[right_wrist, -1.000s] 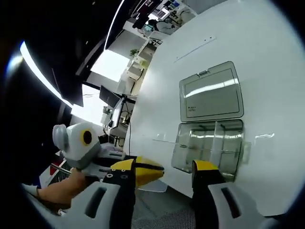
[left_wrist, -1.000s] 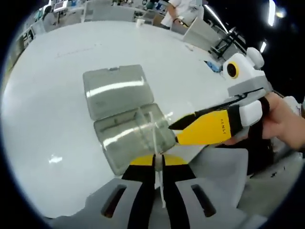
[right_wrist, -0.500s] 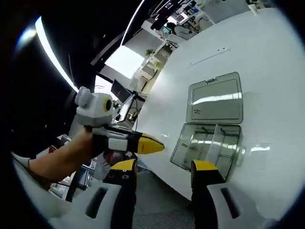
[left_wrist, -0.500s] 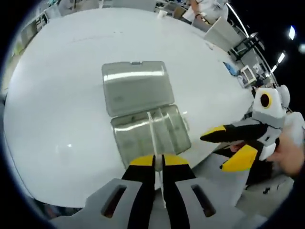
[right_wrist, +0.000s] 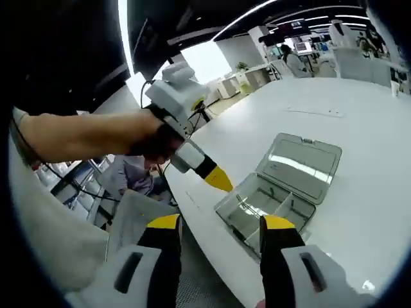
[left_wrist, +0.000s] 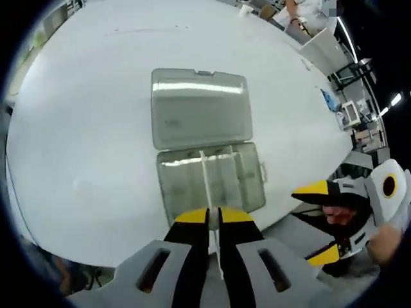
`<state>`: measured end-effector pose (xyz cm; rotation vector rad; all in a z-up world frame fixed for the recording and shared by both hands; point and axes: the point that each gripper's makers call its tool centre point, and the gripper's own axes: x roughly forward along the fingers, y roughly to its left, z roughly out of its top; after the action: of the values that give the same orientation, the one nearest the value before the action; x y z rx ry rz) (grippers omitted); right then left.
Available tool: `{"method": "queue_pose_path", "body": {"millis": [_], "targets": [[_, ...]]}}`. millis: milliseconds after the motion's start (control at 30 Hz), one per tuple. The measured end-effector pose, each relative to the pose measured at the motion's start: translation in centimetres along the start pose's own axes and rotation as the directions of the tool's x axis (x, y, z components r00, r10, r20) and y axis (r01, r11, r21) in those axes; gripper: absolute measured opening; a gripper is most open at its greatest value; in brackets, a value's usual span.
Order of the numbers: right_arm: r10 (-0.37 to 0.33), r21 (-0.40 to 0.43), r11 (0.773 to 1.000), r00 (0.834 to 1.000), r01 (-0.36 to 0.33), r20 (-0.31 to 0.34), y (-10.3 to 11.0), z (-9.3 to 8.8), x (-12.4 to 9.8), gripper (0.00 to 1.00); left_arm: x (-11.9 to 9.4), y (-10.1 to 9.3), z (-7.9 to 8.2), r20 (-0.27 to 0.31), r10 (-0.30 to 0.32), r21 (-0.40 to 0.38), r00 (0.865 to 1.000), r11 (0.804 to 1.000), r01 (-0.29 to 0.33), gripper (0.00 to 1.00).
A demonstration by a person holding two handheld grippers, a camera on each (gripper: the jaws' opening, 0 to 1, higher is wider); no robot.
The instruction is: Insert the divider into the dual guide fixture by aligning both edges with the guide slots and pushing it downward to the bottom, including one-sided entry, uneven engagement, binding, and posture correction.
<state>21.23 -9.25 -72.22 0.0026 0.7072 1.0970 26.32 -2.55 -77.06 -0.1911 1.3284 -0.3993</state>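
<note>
A clear plastic box lies open on the white table (left_wrist: 83, 128), its lid (left_wrist: 199, 109) flat behind the tray (left_wrist: 237, 183). My left gripper (left_wrist: 213, 219) is shut on a thin clear divider (left_wrist: 205, 183), seen edge-on, running over the middle of the tray. I cannot tell whether its edges sit in the guide slots. My right gripper (right_wrist: 220, 222) is open and holds nothing. It shows at the lower right of the left gripper view, off the table edge (left_wrist: 331, 221). From the right, the left gripper (right_wrist: 202, 167) hangs over the tray's near corner (right_wrist: 257, 202), a hand around it.
The table's front edge (right_wrist: 205, 237) runs close under both grippers. A seated person (right_wrist: 131, 176) and desks stand beyond the table at the left. More workstations and people line the far side (left_wrist: 308, 9). The lid (right_wrist: 302, 160) tilts back.
The left gripper has lifted back with the divider, so the box looks smaller and squarer. The right gripper has moved from beside the tray to off the table edge, still open.
</note>
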Motion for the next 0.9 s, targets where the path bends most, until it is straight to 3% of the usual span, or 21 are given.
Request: {"method": "queue_pose_path", "body": {"millis": [267,467,667,900], "targets": [[-0.018,-0.161,0.987,1.000,0.016,-0.007,0.3,-0.3,-0.4,0.46,0.4,0.3,-0.1,-0.014,0.020,-0.034,1.000,0.999,-0.021,0.02],[-0.030,-0.282,0.959,0.999,0.025,-0.013,0.4,-0.7,-0.9,0.46,0.9,0.1,0.1,-0.016,0.019,-0.046,1.000,0.999,-0.020,0.02],[-0.022,-0.331,0.943,1.000,0.018,-0.009,0.8,-1.2,-1.3,0.49,1.3,0.1,0.2,-0.018,0.023,-0.062,1.000,0.998,-0.024,0.02],[-0.003,-0.340,0.941,1.000,0.003,0.001,1.5,-1.4,-1.5,0.50,1.8,0.2,0.2,-0.019,0.030,-0.074,0.999,0.997,-0.031,0.02]]}}
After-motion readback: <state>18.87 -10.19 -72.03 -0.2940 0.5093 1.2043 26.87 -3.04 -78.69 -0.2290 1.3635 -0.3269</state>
